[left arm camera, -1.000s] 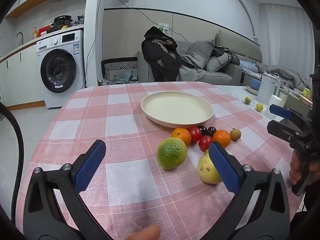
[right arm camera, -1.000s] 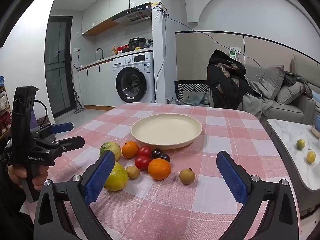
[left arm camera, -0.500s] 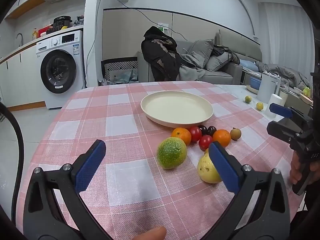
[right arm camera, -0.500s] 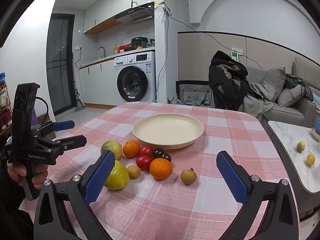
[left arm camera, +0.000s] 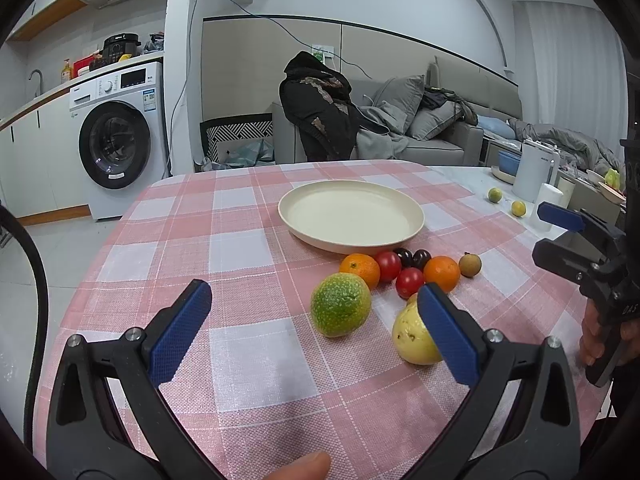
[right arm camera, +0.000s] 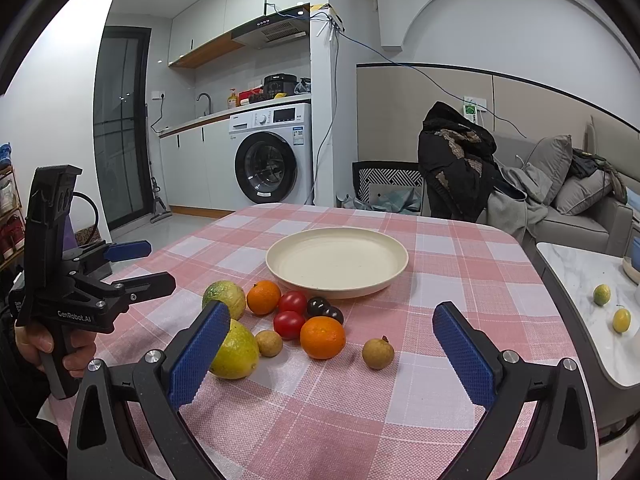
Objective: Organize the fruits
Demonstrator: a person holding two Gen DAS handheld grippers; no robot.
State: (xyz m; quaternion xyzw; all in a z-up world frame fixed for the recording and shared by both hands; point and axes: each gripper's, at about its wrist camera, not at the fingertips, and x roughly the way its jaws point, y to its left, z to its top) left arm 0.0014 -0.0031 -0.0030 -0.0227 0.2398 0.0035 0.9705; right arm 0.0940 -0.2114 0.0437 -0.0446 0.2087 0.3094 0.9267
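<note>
A cream plate (left arm camera: 416,220) (right arm camera: 396,276) sits empty on the pink checked table. In front of it lie a green citrus (left arm camera: 340,310) (right arm camera: 224,294), a yellow pear-like fruit (left arm camera: 412,340) (right arm camera: 236,350), two oranges (left arm camera: 360,270) (left arm camera: 442,272), two red tomatoes (right arm camera: 292,302) (right arm camera: 288,324), dark cherries (right arm camera: 324,310) and two small brown fruits (right arm camera: 378,354) (right arm camera: 269,343). My left gripper (left arm camera: 316,326) is open above the near table, the green citrus between its fingers' lines. My right gripper (right arm camera: 330,340) is open and empty, short of the fruit cluster.
The pink checked tablecloth (left arm camera: 240,240) ends close to both grippers. A marble side table (right arm camera: 580,280) at the right holds two small citrus fruits (right arm camera: 602,294) and a white jug (left arm camera: 534,174). A washing machine (right arm camera: 272,156) and sofa stand behind.
The right gripper view has crept slightly closer and lower toward the fruit. The left gripper has barely moved. Both stay open.
</note>
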